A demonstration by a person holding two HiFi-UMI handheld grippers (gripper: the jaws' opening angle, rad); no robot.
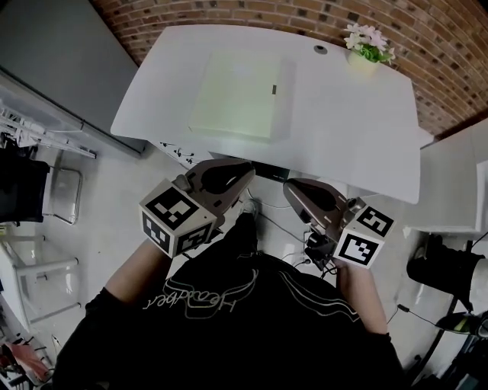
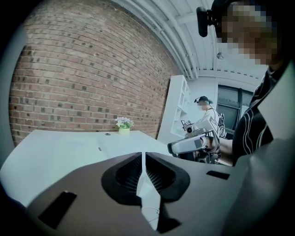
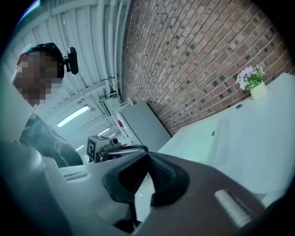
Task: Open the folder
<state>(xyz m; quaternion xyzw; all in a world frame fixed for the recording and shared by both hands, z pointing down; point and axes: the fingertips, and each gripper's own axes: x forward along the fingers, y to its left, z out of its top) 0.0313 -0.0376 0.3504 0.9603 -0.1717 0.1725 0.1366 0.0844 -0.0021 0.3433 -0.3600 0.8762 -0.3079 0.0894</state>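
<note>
Folder [image 1: 238, 93] lay closed, flat on white table [image 1: 358, 129], untouched. Left gripper [image 1: 245, 172] and right gripper [image 1: 291, 187] sat short of table edge, jaws together, empty; likely staged for reach toward cover edge.

worktop [image 1: 343, 122] bare right of the flat folder [image 1: 240, 95]; near edge open for approach. flower pot [image 1: 366, 55] at far right corner, well apart from the folder. brick wall [image 1: 229, 11] closes the far side.
</note>
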